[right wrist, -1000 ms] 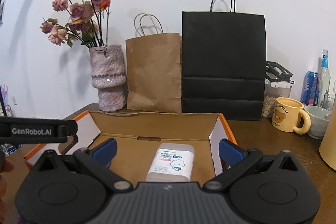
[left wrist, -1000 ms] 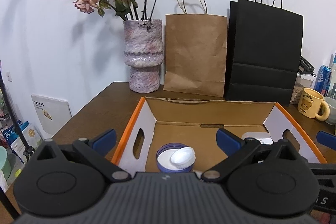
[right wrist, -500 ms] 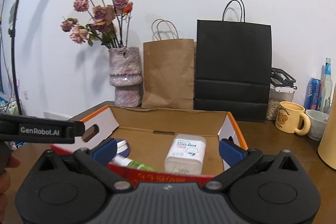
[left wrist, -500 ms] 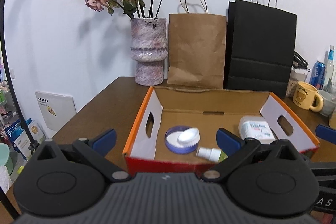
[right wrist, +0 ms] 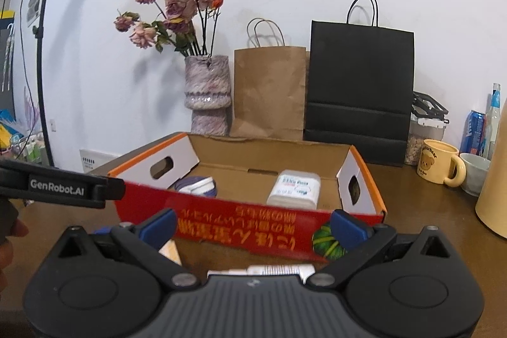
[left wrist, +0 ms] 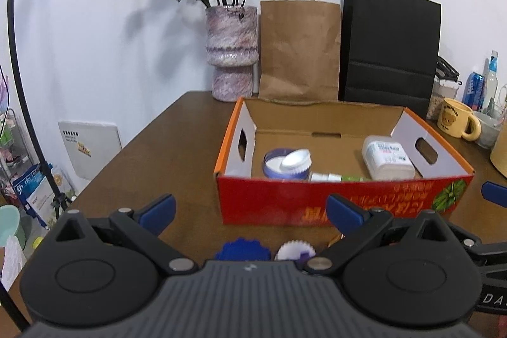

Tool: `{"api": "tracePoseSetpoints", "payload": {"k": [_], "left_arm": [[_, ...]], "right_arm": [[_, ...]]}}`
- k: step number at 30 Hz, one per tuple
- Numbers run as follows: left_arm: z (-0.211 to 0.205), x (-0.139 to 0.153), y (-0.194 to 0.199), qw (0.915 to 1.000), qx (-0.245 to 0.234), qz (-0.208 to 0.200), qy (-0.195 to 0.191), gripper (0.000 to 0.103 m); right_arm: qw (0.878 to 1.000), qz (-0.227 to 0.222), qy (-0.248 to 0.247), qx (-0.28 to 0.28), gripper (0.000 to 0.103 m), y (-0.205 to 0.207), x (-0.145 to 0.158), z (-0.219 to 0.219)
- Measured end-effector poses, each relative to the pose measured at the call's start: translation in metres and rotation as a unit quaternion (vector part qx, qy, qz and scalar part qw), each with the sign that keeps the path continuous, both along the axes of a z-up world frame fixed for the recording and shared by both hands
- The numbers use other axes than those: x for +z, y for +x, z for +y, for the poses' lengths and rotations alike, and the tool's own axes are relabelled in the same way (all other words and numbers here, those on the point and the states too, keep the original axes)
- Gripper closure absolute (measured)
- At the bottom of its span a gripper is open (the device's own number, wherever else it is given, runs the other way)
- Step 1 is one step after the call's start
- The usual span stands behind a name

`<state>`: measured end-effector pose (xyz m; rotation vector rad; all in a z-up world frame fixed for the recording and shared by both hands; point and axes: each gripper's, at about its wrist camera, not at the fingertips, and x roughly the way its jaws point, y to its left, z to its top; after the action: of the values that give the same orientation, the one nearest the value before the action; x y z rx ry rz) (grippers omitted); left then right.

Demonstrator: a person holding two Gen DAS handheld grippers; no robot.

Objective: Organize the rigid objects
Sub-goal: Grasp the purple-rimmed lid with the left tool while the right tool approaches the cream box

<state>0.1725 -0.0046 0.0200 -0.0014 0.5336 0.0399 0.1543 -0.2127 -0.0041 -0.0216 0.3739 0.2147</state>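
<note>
In the centre of both views, a red cardboard box (left wrist: pixel 343 201) with orange-edged flaps is seen on the brown surface (left wrist: pixel 164 160); inside it lie a purple round tin (left wrist: pixel 279 167), a white plastic container (left wrist: pixel 388 157) and a small green-and-white bottle (left wrist: pixel 339 178). The left gripper (left wrist: pixel 250 209) is held wide apart and empty at the lower frame, above a blue scalloped cap (left wrist: pixel 242 249) and a white scalloped cap (left wrist: pixel 294 249) lying just before the box. The right gripper (right wrist: pixel 253 225) is likewise spread apart and empty, with a white tube (right wrist: pixel 279 270) lying on the surface at the lower centre.
</note>
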Motion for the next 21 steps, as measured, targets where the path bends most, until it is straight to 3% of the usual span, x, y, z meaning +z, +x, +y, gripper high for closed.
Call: {"api": "tracePoseSetpoints", "payload": {"k": [21], "left_arm": [[-0.001,-0.024,-0.033,0.9983,-0.02,0.055,0.006,0.0]], "right_arm": [[0.999,0.046,-0.007,-0.011,0.0,-0.03,-0.02,-0.009]]}}
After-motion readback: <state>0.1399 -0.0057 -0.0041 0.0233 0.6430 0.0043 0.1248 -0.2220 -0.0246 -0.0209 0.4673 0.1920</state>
